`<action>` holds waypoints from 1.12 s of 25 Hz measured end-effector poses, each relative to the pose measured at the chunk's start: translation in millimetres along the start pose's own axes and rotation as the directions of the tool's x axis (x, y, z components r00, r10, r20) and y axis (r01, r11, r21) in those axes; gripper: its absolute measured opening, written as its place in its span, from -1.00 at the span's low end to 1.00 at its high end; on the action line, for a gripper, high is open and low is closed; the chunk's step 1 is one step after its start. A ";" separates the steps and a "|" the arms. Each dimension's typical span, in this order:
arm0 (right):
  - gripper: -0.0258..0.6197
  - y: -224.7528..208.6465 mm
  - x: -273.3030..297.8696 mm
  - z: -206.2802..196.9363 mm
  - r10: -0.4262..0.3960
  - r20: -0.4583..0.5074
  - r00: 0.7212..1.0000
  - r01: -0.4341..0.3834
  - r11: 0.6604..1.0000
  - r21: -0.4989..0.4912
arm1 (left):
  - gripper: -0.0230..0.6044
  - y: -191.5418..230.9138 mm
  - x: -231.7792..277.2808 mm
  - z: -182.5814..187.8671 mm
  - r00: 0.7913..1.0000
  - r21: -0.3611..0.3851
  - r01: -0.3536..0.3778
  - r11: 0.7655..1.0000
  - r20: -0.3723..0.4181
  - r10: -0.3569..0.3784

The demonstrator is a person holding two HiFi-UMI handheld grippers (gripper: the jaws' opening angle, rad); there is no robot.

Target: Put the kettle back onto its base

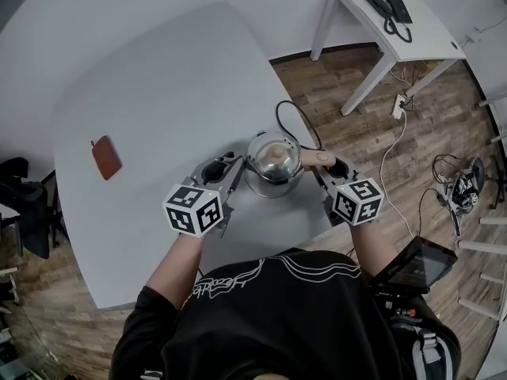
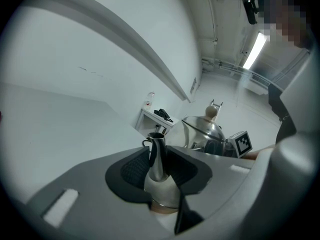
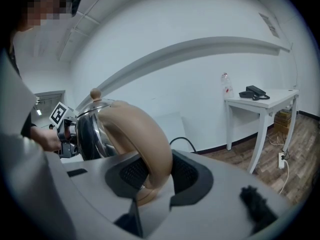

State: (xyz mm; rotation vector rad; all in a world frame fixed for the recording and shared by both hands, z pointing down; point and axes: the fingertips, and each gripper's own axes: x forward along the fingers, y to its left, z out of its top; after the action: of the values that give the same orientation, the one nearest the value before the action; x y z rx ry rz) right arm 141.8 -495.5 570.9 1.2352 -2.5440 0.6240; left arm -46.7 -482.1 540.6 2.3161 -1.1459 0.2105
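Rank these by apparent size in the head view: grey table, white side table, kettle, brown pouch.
1. grey table
2. white side table, though it stands farther from the camera
3. kettle
4. brown pouch

Left tongs [image 2: 160, 176] clamped on kettle [image 2: 202, 130] spout [image 2: 157, 154].

Kettle [image 1: 273, 165]: polished metal, mirror-glossy, as is its slim spout [image 2: 156, 159]. Its handle [image 1: 318, 158], at 3 o'clock, is smooth matt tan plastic. The jaws' black pads [image 3: 134, 174] look rubbery, with a fine rough grid. Counter [image 1: 158, 93]: smooth matt pale grey. At 9 o'clock, a brown leather-looking pouch [image 1: 105, 157]. Floor [image 1: 356, 145]: wood-grain planks.
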 end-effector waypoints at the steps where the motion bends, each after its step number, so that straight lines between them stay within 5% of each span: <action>1: -0.54 -1.0 0.4 -0.8 -0.002 0.005 1.000 0.002 1.000 0.004 | -0.59 0.0 0.5 -0.2 1.000 -0.001 -0.004 1.000 0.003 0.004; 8: -0.54 -0.1 2.0 -1.2 0.016 0.009 1.000 -0.017 0.999 0.043 | -0.60 3.9 0.7 1.3 0.999 -0.042 -0.031 0.999 0.026 0.032; 18: -0.36 -3.7 -17.2 -13.0 -0.030 -0.017 0.999 0.031 0.998 0.060 | -0.37 8.1 -17.7 -23.6 0.999 -0.114 -0.049 0.992 -0.003 0.049; 23: -0.36 18.6 -48.3 -22.7 -0.078 -0.032 0.996 0.079 0.996 0.034 | -0.38 -18.1 -43.7 -36.4 1.000 -0.117 0.016 0.993 -0.021 -0.018; 28: -0.36 72.7 -86.0 -16.6 -0.067 -0.022 0.998 0.067 0.998 -0.013 | -0.48 -72.4 -82.1 -31.6 0.988 -0.007 0.151 0.988 -0.009 -0.152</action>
State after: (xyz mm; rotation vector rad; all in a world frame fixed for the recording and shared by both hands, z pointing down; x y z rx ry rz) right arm 137.5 -388.6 532.0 1.2954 -2.4732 0.6032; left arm -39.0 -373.1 508.3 2.3809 -0.9588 0.1613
